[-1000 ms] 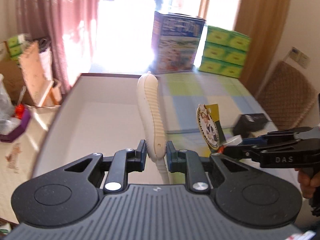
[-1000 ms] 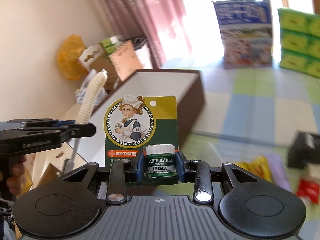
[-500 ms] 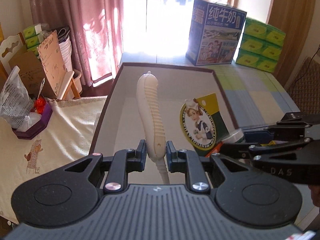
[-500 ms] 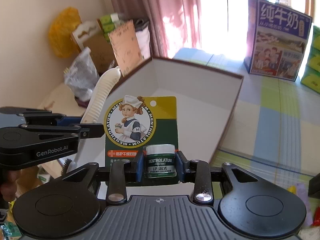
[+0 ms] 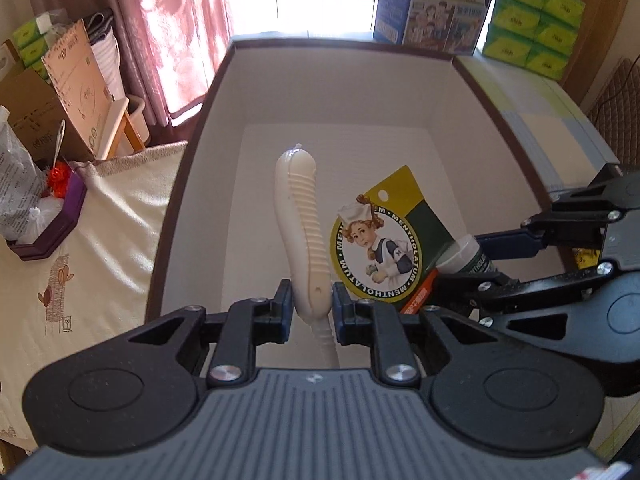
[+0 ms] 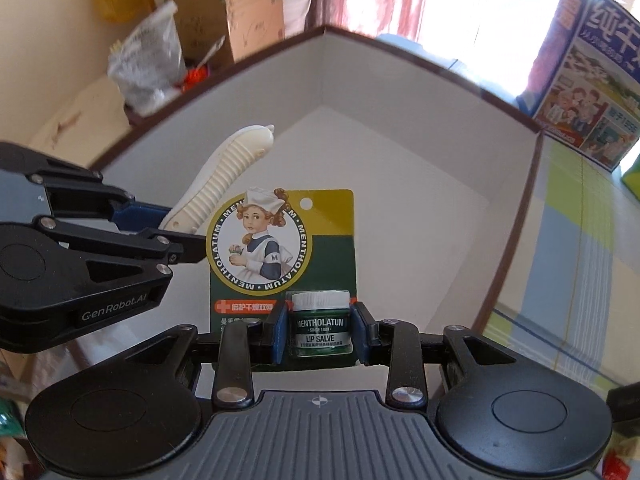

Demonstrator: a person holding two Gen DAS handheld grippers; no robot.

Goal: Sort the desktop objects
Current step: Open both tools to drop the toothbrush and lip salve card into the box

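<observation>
My left gripper (image 5: 308,310) is shut on a cream ribbed handle (image 5: 302,224), held upright over the open white box (image 5: 340,92) with a brown rim. My right gripper (image 6: 320,330) is shut on a Mentholatum lip salve pack (image 6: 282,248), a green jar on a green and yellow card. Both are held above the box's inside. The right gripper (image 5: 464,264) with the pack (image 5: 374,248) shows on the right of the left wrist view. The left gripper (image 6: 172,232) with the handle (image 6: 224,172) shows on the left of the right wrist view.
A blue milk carton box (image 5: 436,0) and green tissue packs (image 5: 532,16) stand behind the box on a checked tablecloth (image 6: 580,256). A cream cloth-covered surface (image 5: 92,240) with a purple tray (image 5: 48,236) lies to the left. Pink curtains (image 5: 172,28) hang beyond.
Both grippers have moved forward and to the left, from beside the box to over its inside, and now look down into it. Each still holds its object.
</observation>
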